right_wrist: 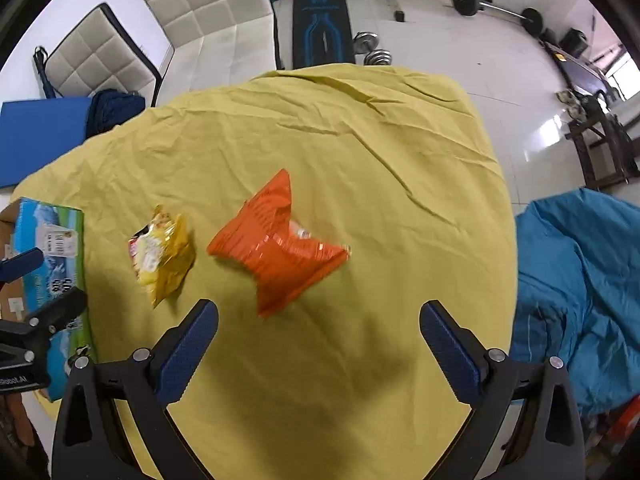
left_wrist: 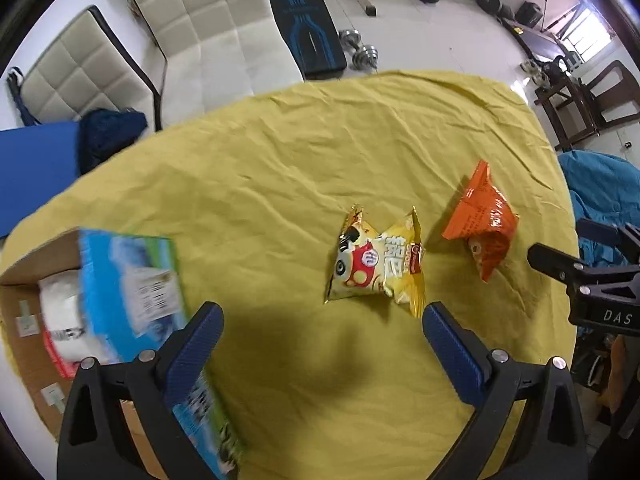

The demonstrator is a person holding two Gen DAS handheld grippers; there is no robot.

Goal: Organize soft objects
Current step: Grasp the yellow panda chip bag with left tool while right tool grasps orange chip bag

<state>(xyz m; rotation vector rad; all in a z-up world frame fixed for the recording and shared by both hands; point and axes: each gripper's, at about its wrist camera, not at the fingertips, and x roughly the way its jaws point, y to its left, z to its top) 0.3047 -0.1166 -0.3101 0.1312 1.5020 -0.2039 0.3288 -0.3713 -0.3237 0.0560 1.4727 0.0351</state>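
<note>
Both my tongs, left (left_wrist: 322, 320) and right (right_wrist: 318, 318), gape wide above the yellow cloth (left_wrist: 320, 152), yellow bag (left_wrist: 376, 264) lying beside orange bag (right_wrist: 278, 248), box (left_wrist: 24, 308) at left

Splayed left tongs (left_wrist: 322, 320) above yellow snack bag (left_wrist: 376, 264), orange bag (left_wrist: 482, 222) beside.

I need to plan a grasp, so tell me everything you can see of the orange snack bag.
The orange crinkly foil snack bag is a puffed, sealed-looking pouch, pinched at the middle with flared ends. Its surface is glossy, with small print and a pale picture patch. It lies alone on the wrinkled yellow tablecloth, apart from the yellow snack bag to its left. Nothing grips it; the open right tongs are just short of it.
</note>
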